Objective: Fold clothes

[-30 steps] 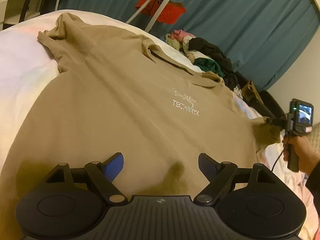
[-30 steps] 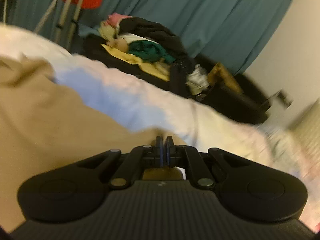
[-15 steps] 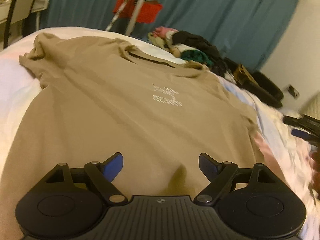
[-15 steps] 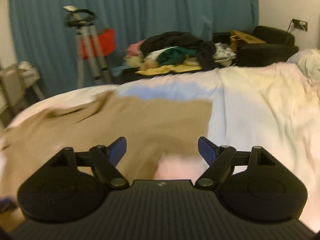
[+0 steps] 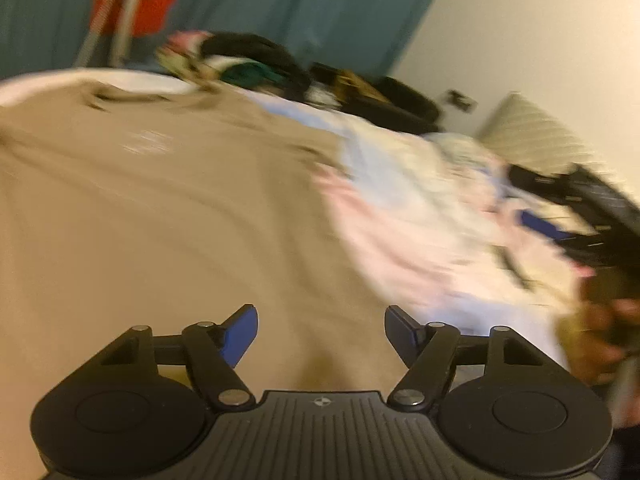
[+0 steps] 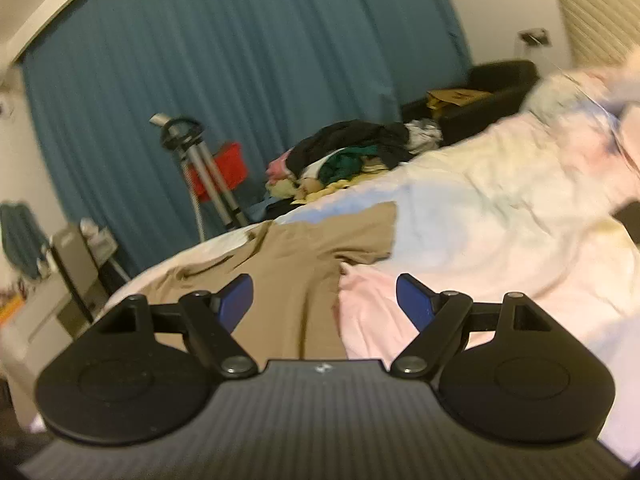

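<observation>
A tan T-shirt (image 5: 152,216) lies spread flat on the bed, chest print up; the left wrist view is blurred by motion. My left gripper (image 5: 321,334) is open and empty above the shirt's lower part. My right gripper (image 6: 324,304) is open and empty, above the shirt's right side edge (image 6: 304,272) where it meets the pale bedsheet (image 6: 480,240). The right gripper also shows blurred at the right edge of the left wrist view (image 5: 576,204).
A pile of mixed clothes (image 6: 352,156) lies beyond the bed's far edge before a teal curtain (image 6: 240,64). A tripod (image 6: 200,168) with a red item stands at the left. A dark armchair (image 6: 492,88) is at the back right.
My right gripper has let go of the shirt's sleeve, opened and drawn back over the bed. My left gripper has stayed open and swung to the right.
</observation>
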A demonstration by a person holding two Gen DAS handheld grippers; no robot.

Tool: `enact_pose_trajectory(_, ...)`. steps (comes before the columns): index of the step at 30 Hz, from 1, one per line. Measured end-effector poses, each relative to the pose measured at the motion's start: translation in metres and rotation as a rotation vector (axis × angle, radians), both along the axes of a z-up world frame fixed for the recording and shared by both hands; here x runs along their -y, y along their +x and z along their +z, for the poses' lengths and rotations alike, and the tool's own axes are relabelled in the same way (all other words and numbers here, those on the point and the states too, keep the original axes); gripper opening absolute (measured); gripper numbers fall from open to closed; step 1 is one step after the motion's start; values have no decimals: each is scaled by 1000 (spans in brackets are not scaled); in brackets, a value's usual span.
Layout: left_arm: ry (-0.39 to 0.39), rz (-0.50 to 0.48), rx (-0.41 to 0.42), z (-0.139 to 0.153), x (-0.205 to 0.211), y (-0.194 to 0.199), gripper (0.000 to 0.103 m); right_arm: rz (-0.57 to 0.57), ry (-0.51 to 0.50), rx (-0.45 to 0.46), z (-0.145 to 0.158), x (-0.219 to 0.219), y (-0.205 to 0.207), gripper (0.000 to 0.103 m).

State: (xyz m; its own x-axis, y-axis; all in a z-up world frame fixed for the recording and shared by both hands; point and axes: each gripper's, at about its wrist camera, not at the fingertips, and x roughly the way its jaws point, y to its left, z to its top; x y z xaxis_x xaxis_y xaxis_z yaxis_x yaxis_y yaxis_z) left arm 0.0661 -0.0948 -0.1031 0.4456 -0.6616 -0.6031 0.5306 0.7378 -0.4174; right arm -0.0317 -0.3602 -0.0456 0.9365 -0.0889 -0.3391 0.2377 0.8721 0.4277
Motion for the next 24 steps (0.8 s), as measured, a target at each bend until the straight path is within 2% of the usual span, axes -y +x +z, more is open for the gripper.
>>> enact_pose_trajectory(2,-7,-62,-18,-1,24,-16,72,-34,46,19,-2,11,-11,80)
enact_pose_trajectory(7,96,-247,11,-22,93,-49,71,-126,83,83,-4,32,-41,81)
enact_pose_trajectory(9,119,-300,-4,-32,110,-54,71,-149,114,107,-6,40,-49,82)
enact_pose_trajectory(11,162,-321,13,-42,122,-59,61,-177,115,122,-7,44,-54,82)
enact_pose_trajectory(12,179,-330,21,-46,127,-62,52,-191,91,131,-6,43,-55,82)
enact_pose_trajectory(13,184,-334,29,-47,128,-63,35,-203,70,140,-4,42,-56,83)
enact_pose_trajectory(14,188,-338,38,-47,129,-64,23,-206,60,148,-4,41,-57,82)
enact_pose_trajectory(15,192,-342,46,-48,130,-65,3,-201,61,150,-5,42,-56,82)
enact_pose_trajectory(19,203,-364,74,-49,134,-69,0,-178,87,151,-8,46,-54,82)
enact_pose_trajectory(22,145,-438,39,-39,137,-82,0,-170,108,162,-11,48,-54,82)
enact_pose_trajectory(24,171,-451,62,-38,140,-90,0,-167,116,162,-12,48,-54,82)
